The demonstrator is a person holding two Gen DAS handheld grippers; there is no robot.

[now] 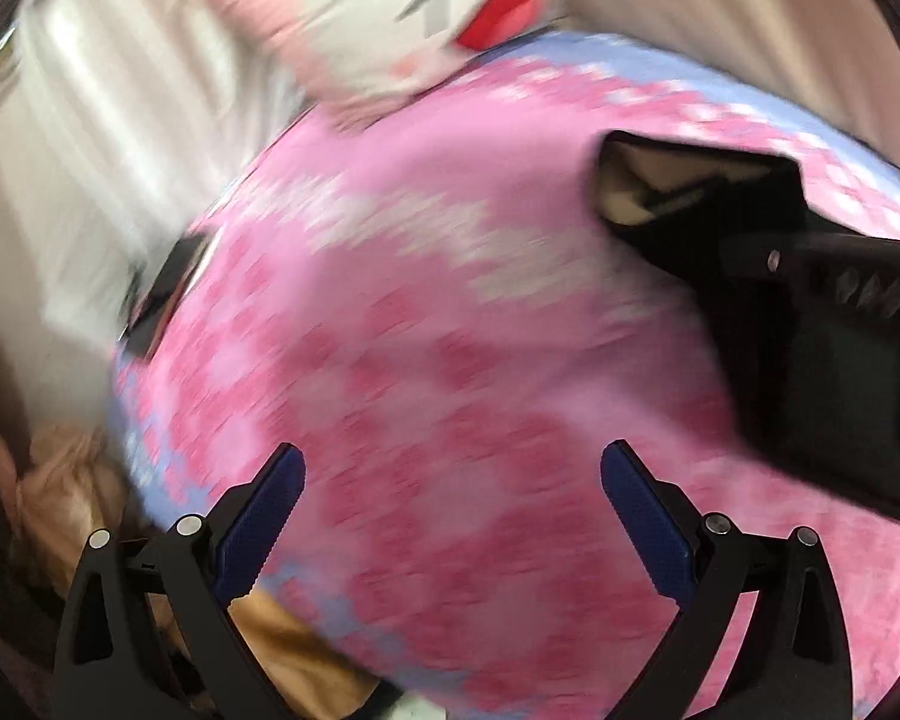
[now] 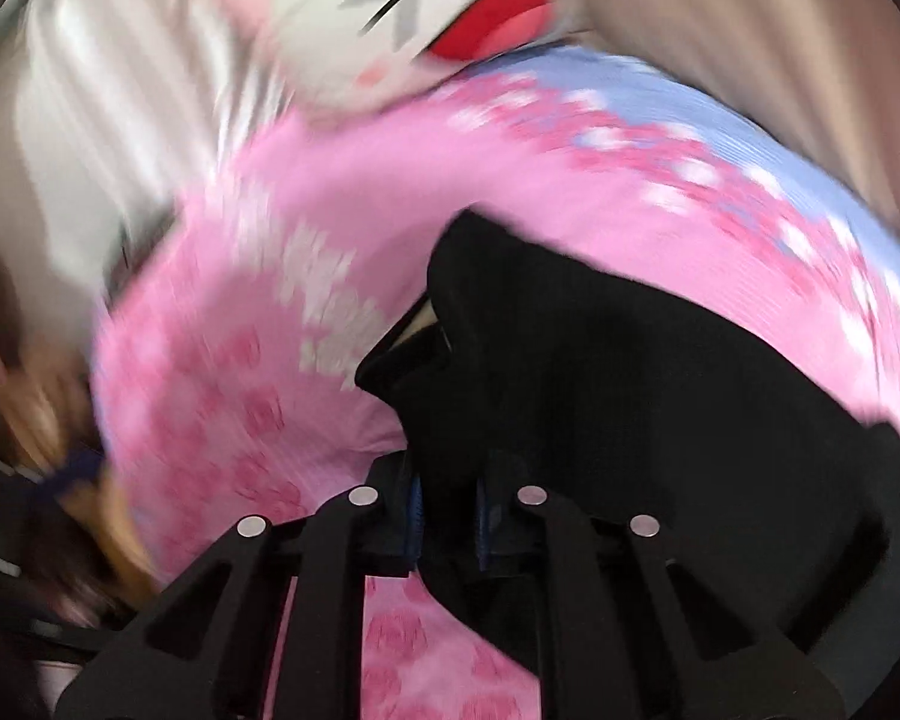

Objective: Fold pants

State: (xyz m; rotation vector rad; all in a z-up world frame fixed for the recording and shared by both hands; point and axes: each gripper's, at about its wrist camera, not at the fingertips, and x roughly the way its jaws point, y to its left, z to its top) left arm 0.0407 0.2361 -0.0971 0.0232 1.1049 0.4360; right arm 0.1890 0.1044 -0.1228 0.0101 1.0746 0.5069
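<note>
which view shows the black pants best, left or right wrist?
Right wrist. The black fabric pants fill its centre and right, bunched on the pink patterned blanket, with the right gripper shut on a fold. The left wrist view shows only a smaller part at its right edge, partly behind the right gripper's body.

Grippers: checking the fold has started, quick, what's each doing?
Left gripper: open, empty.
Right gripper: shut on the black pants.

We see a bed under a pink floral blanket [image 1: 426, 324] with pale blue border, black pants [image 2: 660, 372] lying on it toward three o'clock, a white plush toy [image 1: 378, 18] with red bow at twelve o'clock, all motion-blurred
</note>
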